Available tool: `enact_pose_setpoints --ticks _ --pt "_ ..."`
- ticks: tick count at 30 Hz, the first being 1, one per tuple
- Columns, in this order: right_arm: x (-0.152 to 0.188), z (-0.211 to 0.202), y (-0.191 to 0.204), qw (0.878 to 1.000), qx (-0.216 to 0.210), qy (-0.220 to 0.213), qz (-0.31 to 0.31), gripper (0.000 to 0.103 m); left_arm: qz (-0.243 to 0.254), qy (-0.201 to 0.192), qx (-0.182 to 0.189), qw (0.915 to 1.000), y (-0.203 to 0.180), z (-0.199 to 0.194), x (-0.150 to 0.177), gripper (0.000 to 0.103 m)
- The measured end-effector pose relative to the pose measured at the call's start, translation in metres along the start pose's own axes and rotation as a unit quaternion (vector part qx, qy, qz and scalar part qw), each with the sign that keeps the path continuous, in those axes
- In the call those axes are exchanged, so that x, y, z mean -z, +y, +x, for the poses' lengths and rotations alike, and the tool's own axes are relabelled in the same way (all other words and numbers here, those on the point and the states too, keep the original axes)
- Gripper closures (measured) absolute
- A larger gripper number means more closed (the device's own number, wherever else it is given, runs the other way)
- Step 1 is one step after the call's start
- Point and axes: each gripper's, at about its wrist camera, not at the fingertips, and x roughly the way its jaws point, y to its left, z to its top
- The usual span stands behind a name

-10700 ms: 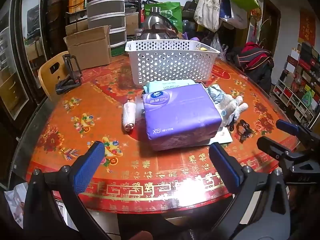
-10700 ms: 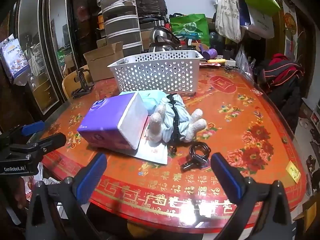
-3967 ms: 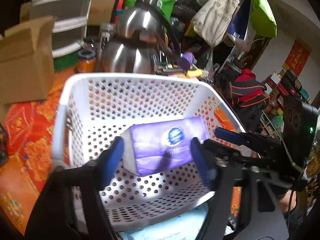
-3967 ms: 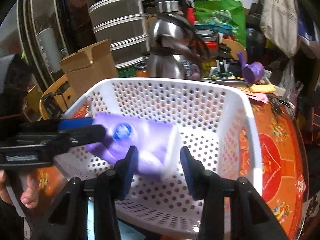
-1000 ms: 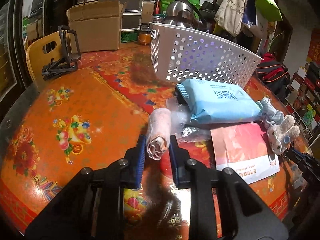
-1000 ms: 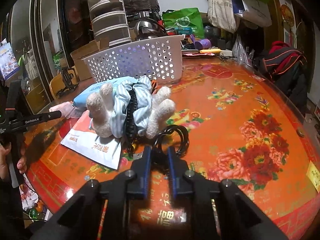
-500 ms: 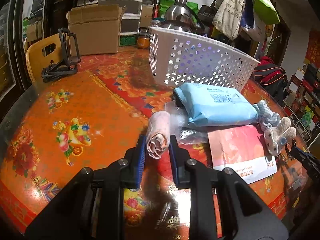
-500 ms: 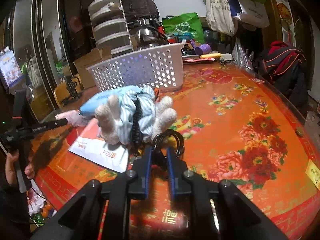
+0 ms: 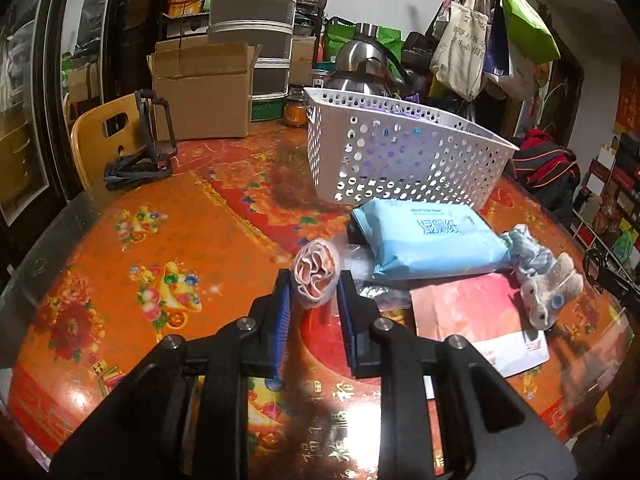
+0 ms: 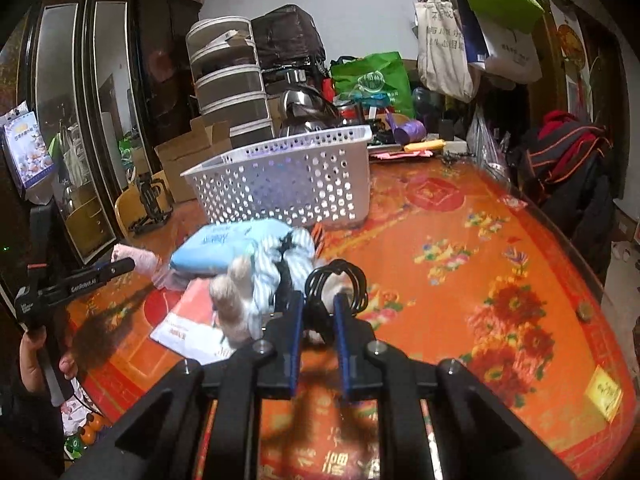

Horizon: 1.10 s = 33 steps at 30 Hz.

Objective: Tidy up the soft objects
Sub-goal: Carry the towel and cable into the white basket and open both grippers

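My left gripper (image 9: 314,294) is shut on a rolled pink cloth (image 9: 316,276) and holds it above the orange table (image 9: 160,240). My right gripper (image 10: 318,308) is shut on a black coiled hair tie (image 10: 336,280) and holds it off the table (image 10: 460,248). A white perforated basket (image 9: 400,156) stands at the back, with a purple pack showing through its holes; it also shows in the right wrist view (image 10: 288,176). A light blue wipes pack (image 9: 424,240) and a striped plush toy (image 9: 544,276) lie in front of it.
A red and white envelope (image 9: 472,316) and crinkled clear plastic (image 9: 372,288) lie by the wipes. A black phone stand (image 9: 144,156), a cardboard box (image 9: 200,92) and a steel kettle (image 9: 360,64) stand at the back. A wooden chair (image 9: 104,140) is at the left.
Both grippers have risen. The pink cloth roll and the black hair tie have come up off the table with them. The basket and wipes pack have not moved.
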Motion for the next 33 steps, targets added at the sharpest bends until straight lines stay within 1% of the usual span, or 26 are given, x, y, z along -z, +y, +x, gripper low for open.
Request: enact_pose_setpoints --ticks 6,10,15,18,21,23,26,29,32,33 --pt "-0.01 -0.002 0.001 1.0 -0.004 -0.005 -0.003 0.09 -0.001 -0.017 0.006 0.9998 0.001 -0.016 -0.006 0.083" --pt "-0.02 0.001 -0.001 1.0 -0.01 -0.003 -0.003 0.09 -0.003 -0.027 0.015 0.9995 0.001 -0.026 -0.016 0.083" --pt "-0.055 0.008 0.001 0.999 -0.024 -0.011 -0.017 0.09 0.002 -0.047 0.022 0.9987 -0.004 -0.039 -0.046 0.083" --pt "-0.086 0.013 0.009 0.999 -0.036 -0.022 -0.031 0.09 0.007 -0.056 0.029 0.998 -0.008 -0.045 -0.072 0.083" --pt "-0.123 0.027 0.015 0.998 -0.052 -0.024 -0.037 0.09 0.009 -0.063 0.038 0.9972 -0.012 -0.046 -0.105 0.083" --pt "-0.149 0.04 0.021 0.997 -0.049 -0.025 -0.051 0.09 0.011 -0.067 0.043 0.9968 -0.016 -0.044 -0.129 0.083" --pt "-0.181 0.063 0.025 0.997 -0.052 -0.012 -0.053 0.09 0.009 -0.065 0.048 0.9967 -0.022 -0.031 -0.168 0.083" --pt "-0.21 0.094 0.025 0.998 -0.033 0.007 -0.06 0.09 0.003 -0.044 0.048 0.9979 -0.029 -0.005 -0.206 0.083" --pt "-0.232 0.129 0.016 0.998 -0.021 0.034 -0.05 0.09 0.003 -0.011 0.031 0.9994 -0.037 0.032 -0.236 0.083" --pt "-0.238 0.143 0.012 0.998 -0.009 0.045 -0.046 0.09 0.005 0.004 0.029 0.9996 -0.04 0.045 -0.242 0.083"
